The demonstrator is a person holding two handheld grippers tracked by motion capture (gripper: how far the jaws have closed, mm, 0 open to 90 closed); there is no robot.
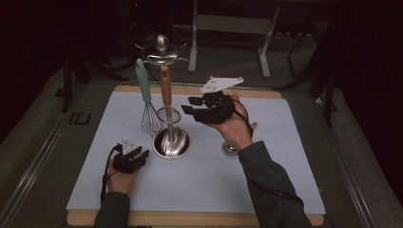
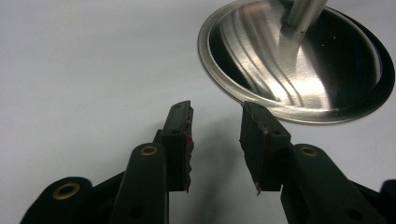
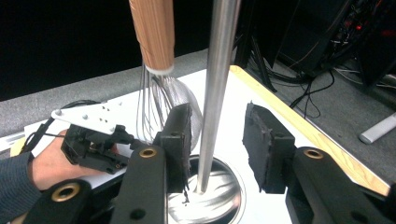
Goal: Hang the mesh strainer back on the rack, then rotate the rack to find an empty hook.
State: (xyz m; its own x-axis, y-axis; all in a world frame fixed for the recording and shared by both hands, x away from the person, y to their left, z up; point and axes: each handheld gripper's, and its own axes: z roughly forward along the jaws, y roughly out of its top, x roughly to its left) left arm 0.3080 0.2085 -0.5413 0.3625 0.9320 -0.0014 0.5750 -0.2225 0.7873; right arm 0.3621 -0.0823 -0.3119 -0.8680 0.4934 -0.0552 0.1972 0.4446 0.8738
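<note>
I keep my right gripper (image 1: 192, 108) spread at frame centre, its 2 jaws straddling the stand's pole (image 3: 215, 93) to steady it.

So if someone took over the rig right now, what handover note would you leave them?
Left gripper: open, empty, low over the mat beside the stand's steel base.
Right gripper: open, raised, jaws either side of the stand's pole, not pressing it.
Two whisks hang on the stand: mint-handled whisk, wood-handled whisk.
Done: both hung, as things lie.
Left: probably just draw the right gripper clear of the pole.
</note>
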